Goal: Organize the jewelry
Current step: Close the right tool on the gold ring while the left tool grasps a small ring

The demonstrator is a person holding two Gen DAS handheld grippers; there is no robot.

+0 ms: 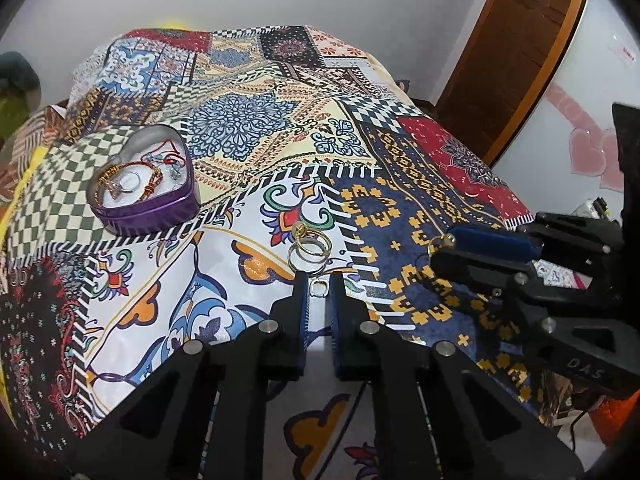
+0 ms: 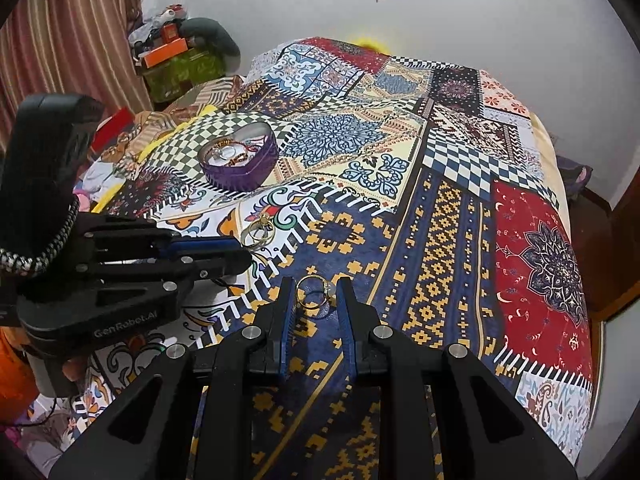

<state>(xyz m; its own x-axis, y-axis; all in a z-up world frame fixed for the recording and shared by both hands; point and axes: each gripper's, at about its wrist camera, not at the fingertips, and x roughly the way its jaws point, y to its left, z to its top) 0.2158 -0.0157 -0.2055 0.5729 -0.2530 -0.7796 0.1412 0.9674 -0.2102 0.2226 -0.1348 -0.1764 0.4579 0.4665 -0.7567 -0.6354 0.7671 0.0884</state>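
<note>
Nearest in left wrist view: left gripper (image 1: 319, 280), jaws narrowly parted around small squared ring (image 1: 319, 288); contact with pads not determinable. Just beyond fingertips: two overlapping rings (image 1: 309, 247) on white-and-orange panel of patchwork bedspread (image 1: 248, 128), one gold-toned with raised setting, one paler. Right gripper (image 1: 442, 245) seen side-on at right of same view, gold ring at its tips.

Nearest in right wrist view: right gripper (image 2: 315, 285), jaws spread with gold ring (image 2: 314, 293) between them, band against left pad, stone side near right pad; firm pinch not confirmable. Ring positioned over navy-and-yellow patterned strip. Left gripper (image 2: 244, 258) side-on at left, tips beside two overlapping rings (image 2: 258, 233).

Further back: one purple heart-shaped tin (image 1: 146, 184), lid off, white lining, standing on green-and-white checkered panel. Contents: one silver ring, several beaded red-and-gold bracelets, small further pieces too tangled to count. Same tin (image 2: 240, 162) visible in right view.

Count outside tin: four rings.

Surface: bed, fully covered by multicoloured bedspread. Room: white wall (image 2: 460, 12), striped curtain (image 2: 76, 36) at left, cluttered green box (image 2: 180, 68) beside it, brown wooden door (image 1: 516, 40) at right
</note>
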